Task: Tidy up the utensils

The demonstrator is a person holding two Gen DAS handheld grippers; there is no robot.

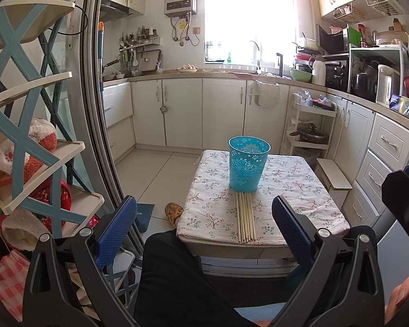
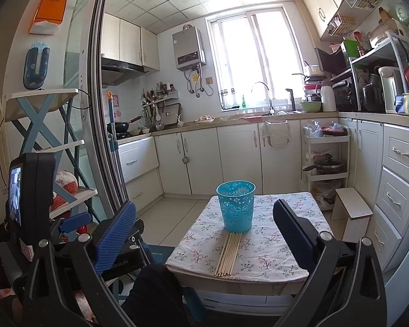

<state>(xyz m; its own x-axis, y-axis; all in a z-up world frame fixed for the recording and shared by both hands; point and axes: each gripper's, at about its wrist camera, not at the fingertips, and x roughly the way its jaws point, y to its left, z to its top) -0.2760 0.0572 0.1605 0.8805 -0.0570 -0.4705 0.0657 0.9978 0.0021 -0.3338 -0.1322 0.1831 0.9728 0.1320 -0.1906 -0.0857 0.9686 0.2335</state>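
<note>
Chopsticks, pale wooden bundle (image 1: pixel 246 218), lie on the floral-cloth desk (image 1: pixel 300 190), tips touching the near side of the perforated turquoise plastic cup (image 1: pixel 248 163). Both your left hand-held gripper (image 1: pixel 204 230) and right hand-held gripper (image 2: pixel 204 235) are spread wide, empty, short of the cup. Judged: first pick pending; next, close on one stick.

I see bare cloth on the table (image 1: pixel 300 190) either side of the chopsticks (image 1: pixel 246 217), open to approach from my near edge. The cup (image 1: pixel 247 163) blocks their far ends, touching; my knee (image 1: pixel 171 267) sits low in front.

Wooden chopsticks (image 1: pixel 246 217) bundled flat, touching upright teal cup (image 1: pixel 248 163).
</note>
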